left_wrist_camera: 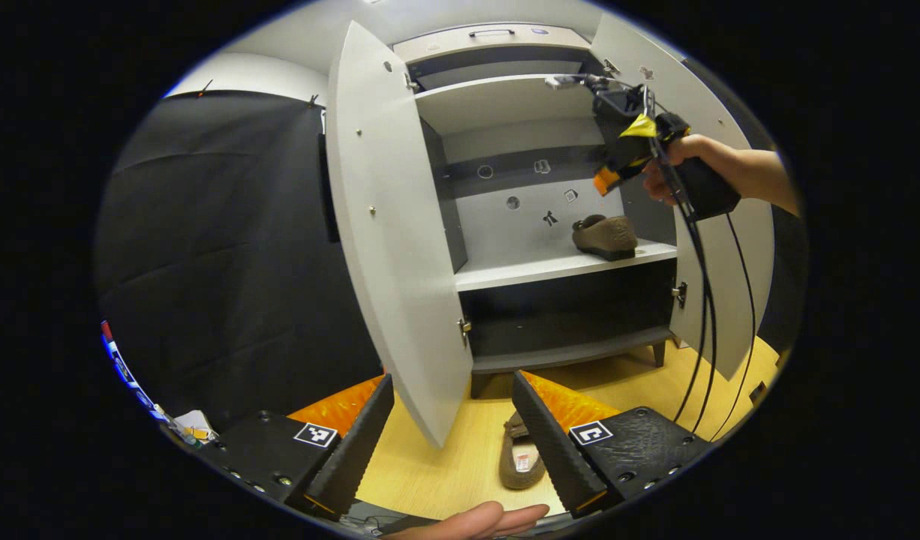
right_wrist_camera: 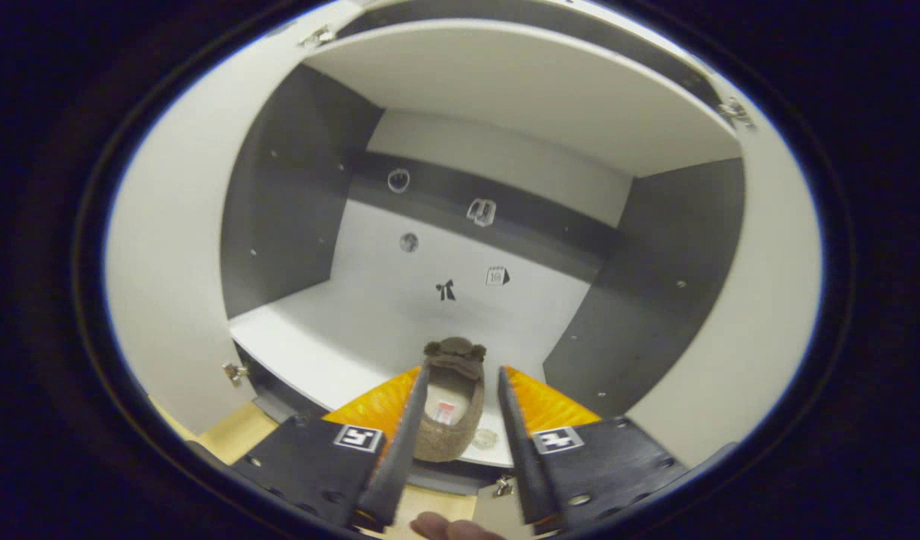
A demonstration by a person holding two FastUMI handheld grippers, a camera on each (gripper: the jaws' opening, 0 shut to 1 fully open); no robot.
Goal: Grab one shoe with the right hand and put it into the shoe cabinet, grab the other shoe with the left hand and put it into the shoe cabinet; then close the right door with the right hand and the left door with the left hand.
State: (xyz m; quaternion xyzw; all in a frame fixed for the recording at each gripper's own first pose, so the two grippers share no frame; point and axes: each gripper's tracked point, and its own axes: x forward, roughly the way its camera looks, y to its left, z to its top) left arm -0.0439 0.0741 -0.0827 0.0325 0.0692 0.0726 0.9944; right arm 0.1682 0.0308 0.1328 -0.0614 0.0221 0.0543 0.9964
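In the left gripper view the shoe cabinet (left_wrist_camera: 520, 97) stands with both doors wide open. One brown shoe (left_wrist_camera: 604, 236) lies on its white shelf (left_wrist_camera: 542, 268). The other brown shoe (left_wrist_camera: 521, 459) lies on the wooden floor in front, between my left gripper's (left_wrist_camera: 452, 377) open fingers and partly behind one of them. A hand holds my right gripper (left_wrist_camera: 610, 176) up in the air above the shelved shoe. In the right gripper view that shoe (right_wrist_camera: 449, 409) rests near the shelf's (right_wrist_camera: 317, 337) front edge, seen between the spread fingers of my right gripper (right_wrist_camera: 461, 371), which touch nothing.
The left door (left_wrist_camera: 385, 247) swings out towards me, its lower corner close over the floor. The right door (left_wrist_camera: 719, 247) hangs behind the cables of the right gripper. A black cloth wall (left_wrist_camera: 227, 247) closes off the left. A lower dark shelf (left_wrist_camera: 572, 352) sits under the white one.
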